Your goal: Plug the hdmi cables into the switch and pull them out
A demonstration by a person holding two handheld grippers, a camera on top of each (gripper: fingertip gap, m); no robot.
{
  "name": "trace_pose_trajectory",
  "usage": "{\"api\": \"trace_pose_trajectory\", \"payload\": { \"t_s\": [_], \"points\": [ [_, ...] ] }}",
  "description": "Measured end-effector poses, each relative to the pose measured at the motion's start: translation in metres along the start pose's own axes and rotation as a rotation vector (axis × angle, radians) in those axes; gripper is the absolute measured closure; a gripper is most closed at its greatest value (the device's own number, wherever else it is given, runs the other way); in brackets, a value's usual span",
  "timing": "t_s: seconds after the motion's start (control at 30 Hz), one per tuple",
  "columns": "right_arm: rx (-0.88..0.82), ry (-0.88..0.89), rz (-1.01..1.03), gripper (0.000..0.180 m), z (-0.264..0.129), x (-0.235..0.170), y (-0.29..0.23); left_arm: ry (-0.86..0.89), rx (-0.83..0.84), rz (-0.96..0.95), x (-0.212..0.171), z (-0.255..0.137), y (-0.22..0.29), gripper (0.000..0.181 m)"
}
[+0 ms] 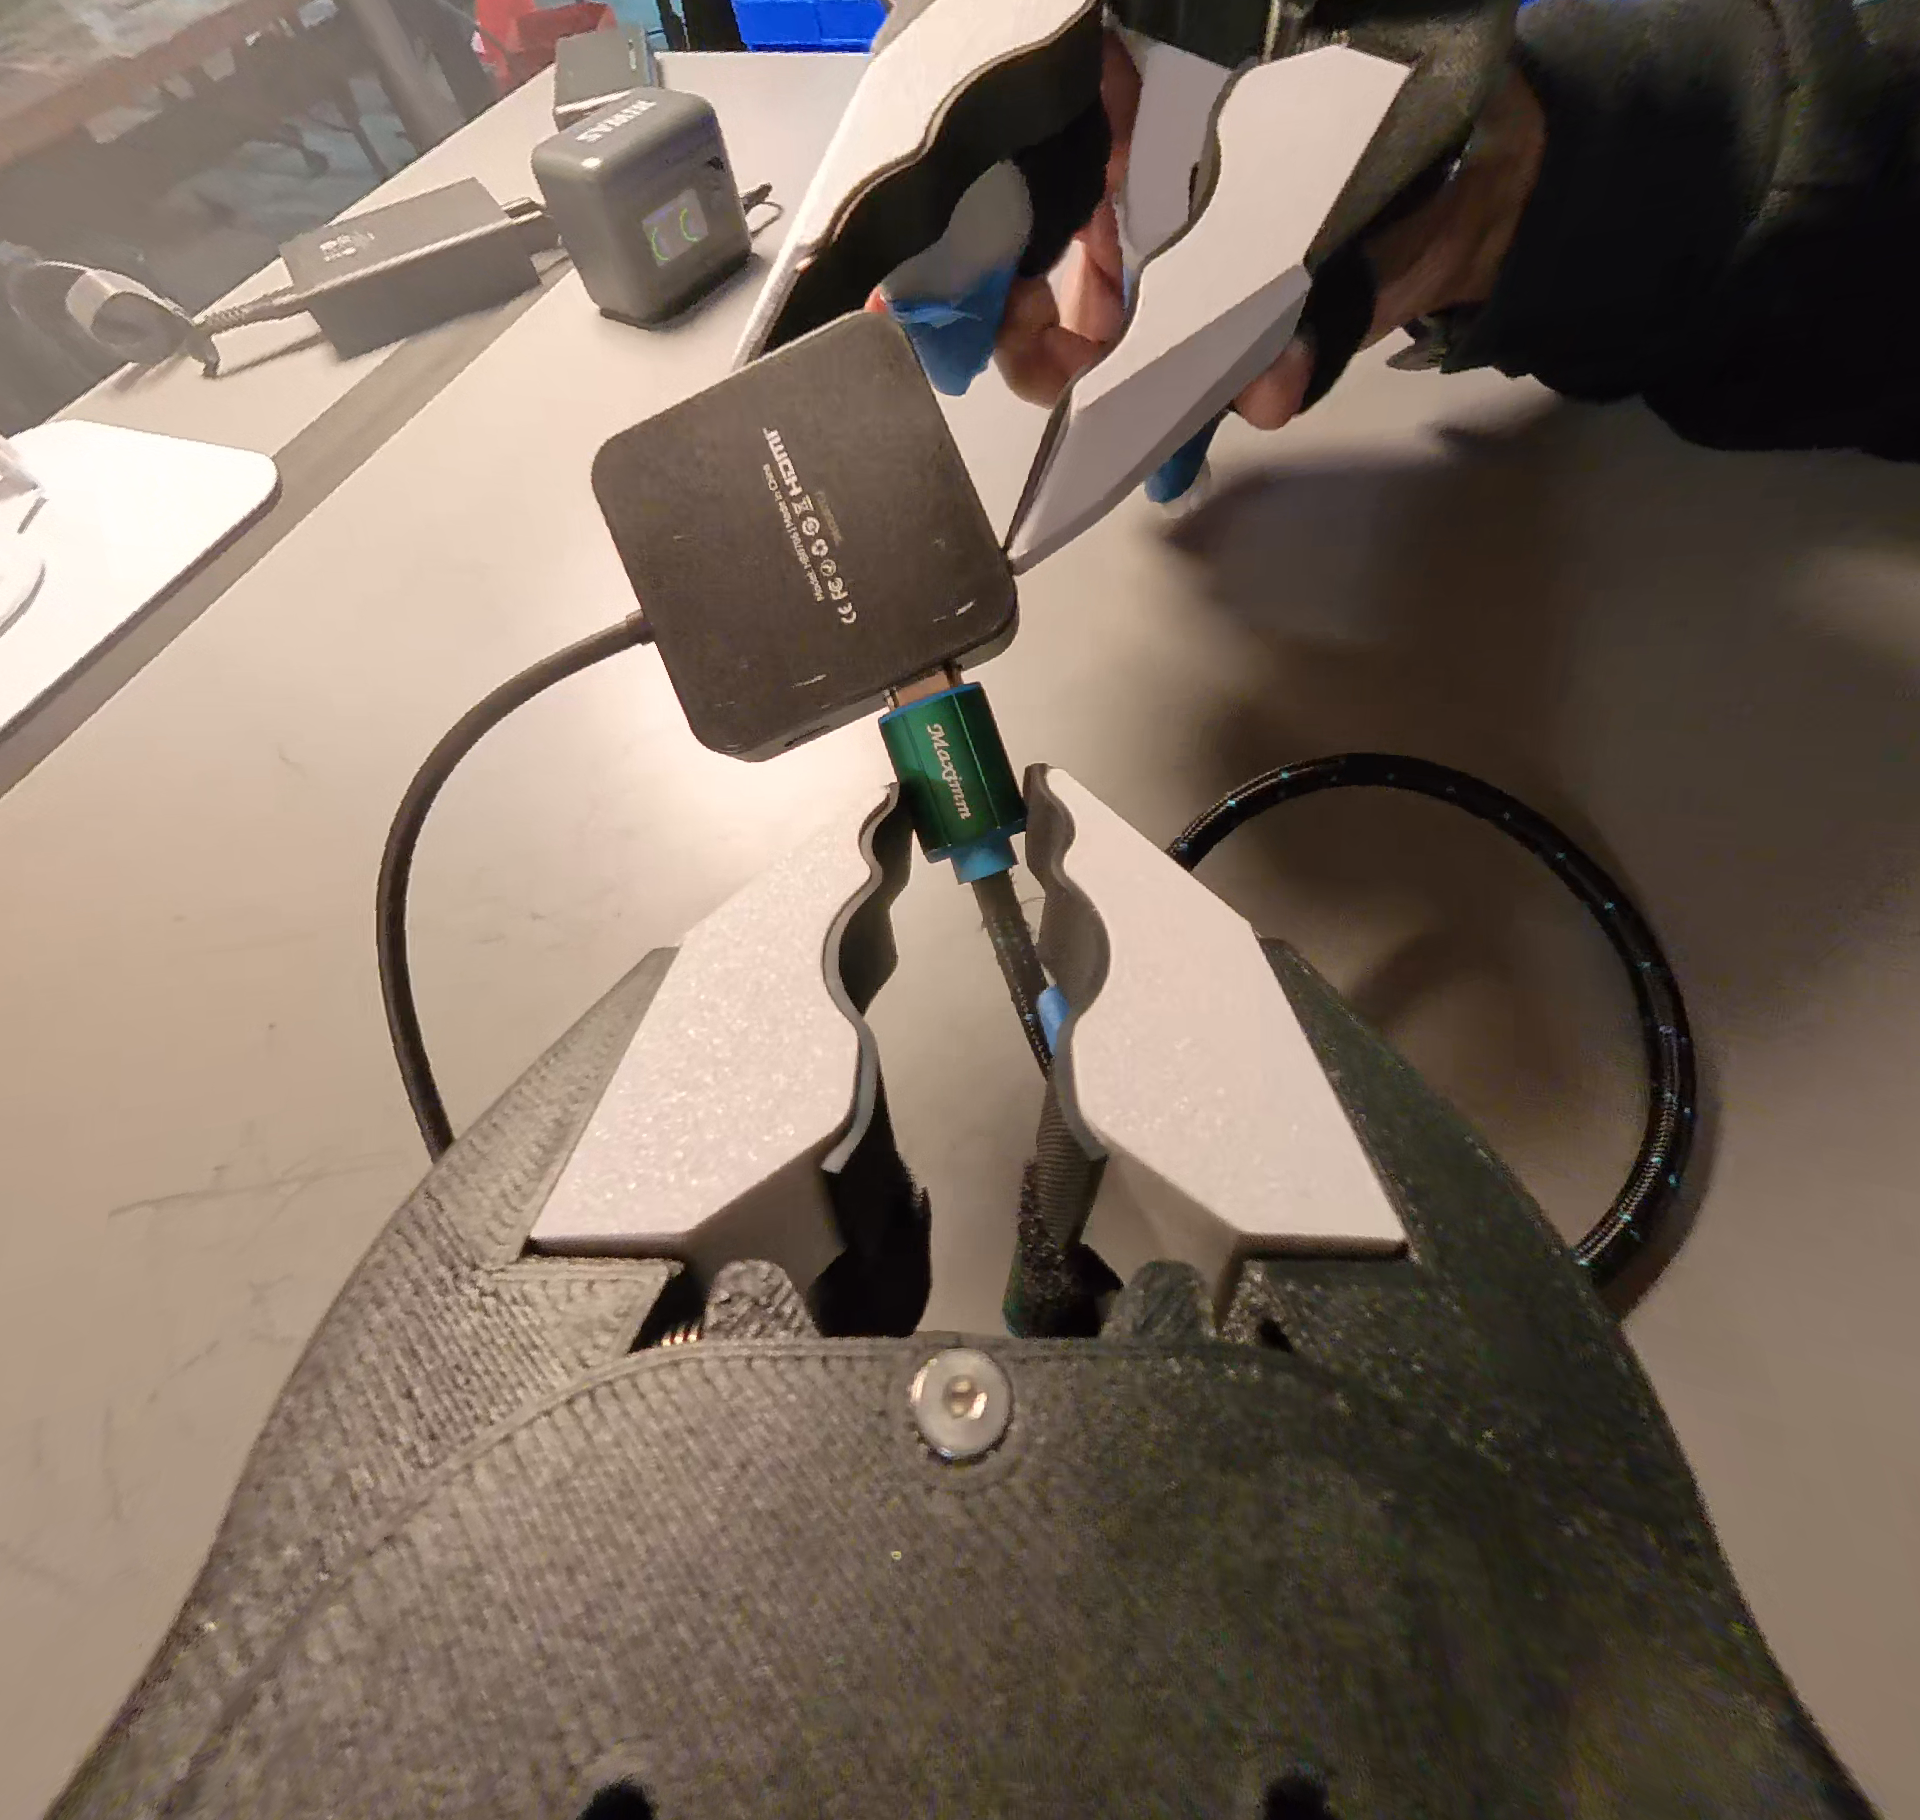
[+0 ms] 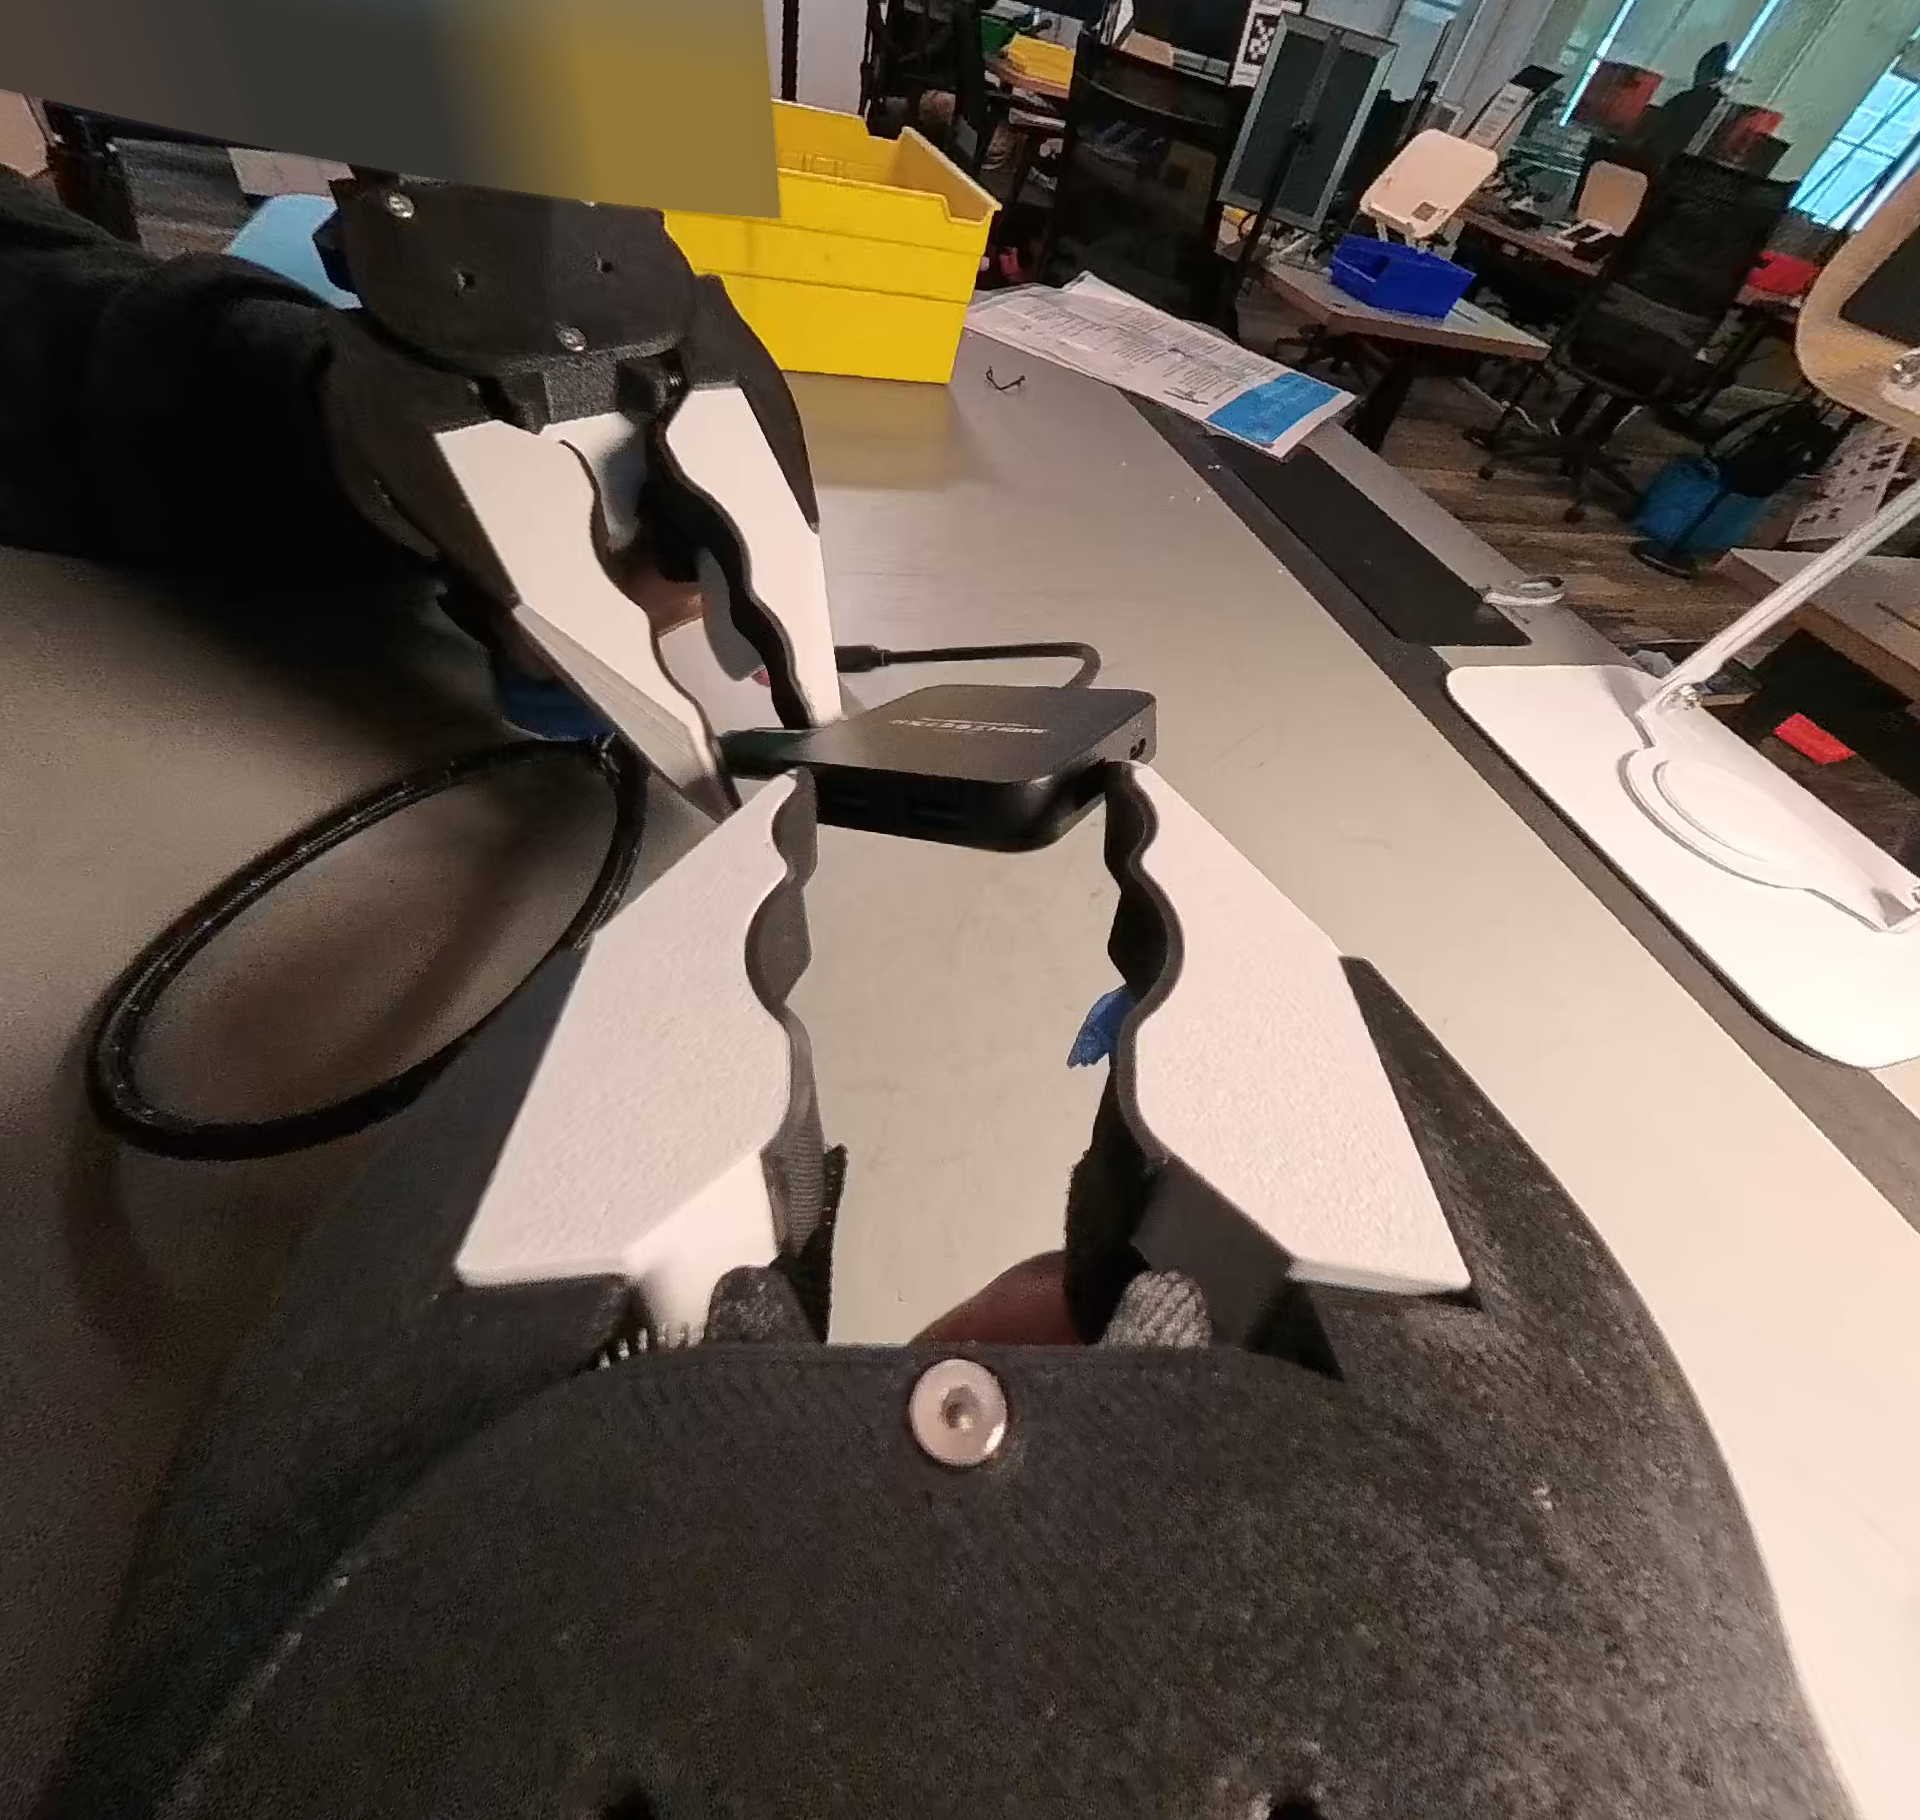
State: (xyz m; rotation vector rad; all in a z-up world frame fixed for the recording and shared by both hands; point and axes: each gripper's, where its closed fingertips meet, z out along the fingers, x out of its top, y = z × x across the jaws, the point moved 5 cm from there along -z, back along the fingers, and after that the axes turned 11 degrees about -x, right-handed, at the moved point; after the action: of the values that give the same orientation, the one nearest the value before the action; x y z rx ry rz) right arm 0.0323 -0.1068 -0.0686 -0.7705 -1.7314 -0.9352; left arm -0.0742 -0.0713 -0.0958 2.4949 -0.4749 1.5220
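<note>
The black square HDMI switch is held a little above the grey table. My right gripper is shut on the switch, one fingertip on each side of it. Its fingers reach in from the top of the left wrist view. My left gripper is shut on a green HDMI plug, which sits in a port on the switch's near edge with a strip of metal tip still showing. The plug's braided cable loops to the right. A second black cable leaves the switch's left side.
A grey cube device and a black power brick lie at the table's far left. A white lamp base stands to the right. Yellow bins and papers sit at the far end. Across from one pair of fingers to the other is roughly 5 cm. The grey cube device sits 30 cm or so from the ends of my right fingers.
</note>
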Motion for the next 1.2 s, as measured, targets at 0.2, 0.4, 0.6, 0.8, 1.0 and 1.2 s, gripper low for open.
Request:
{"api": "trace_pose_trajectory", "payload": {
  "t_s": [0.2, 0.4, 0.6, 0.8, 1.0, 1.2],
  "points": [
    [-0.021, -0.006, 0.022, 0.114, 0.005, -0.001, -0.001, 0.044, 0.024, -0.023, 0.003, -0.001, -0.002, 0.159],
    [-0.06, -0.021, -0.024, 0.11, 0.007, 0.0, -0.002, 0.059, 0.036, -0.053, 0.003, 0.001, -0.002, 0.159],
    [-0.022, -0.003, -0.024, 0.114, -0.002, 0.0, 0.002, 0.06, 0.05, -0.056, 0.003, 0.002, -0.002, 0.159],
    [-0.022, 0.034, -0.009, 0.125, -0.005, 0.004, 0.004, 0.07, 0.04, -0.049, 0.004, -0.001, -0.004, 0.16],
    [0.0, 0.01, -0.004, 0.117, 0.0, -0.002, 0.0, 0.044, 0.04, -0.022, 0.003, 0.002, 0.0, 0.16],
    [-0.023, 0.004, -0.009, 0.117, 0.002, -0.003, -0.001, 0.047, 0.056, -0.038, 0.001, 0.002, -0.002, 0.161]
  ]
}}
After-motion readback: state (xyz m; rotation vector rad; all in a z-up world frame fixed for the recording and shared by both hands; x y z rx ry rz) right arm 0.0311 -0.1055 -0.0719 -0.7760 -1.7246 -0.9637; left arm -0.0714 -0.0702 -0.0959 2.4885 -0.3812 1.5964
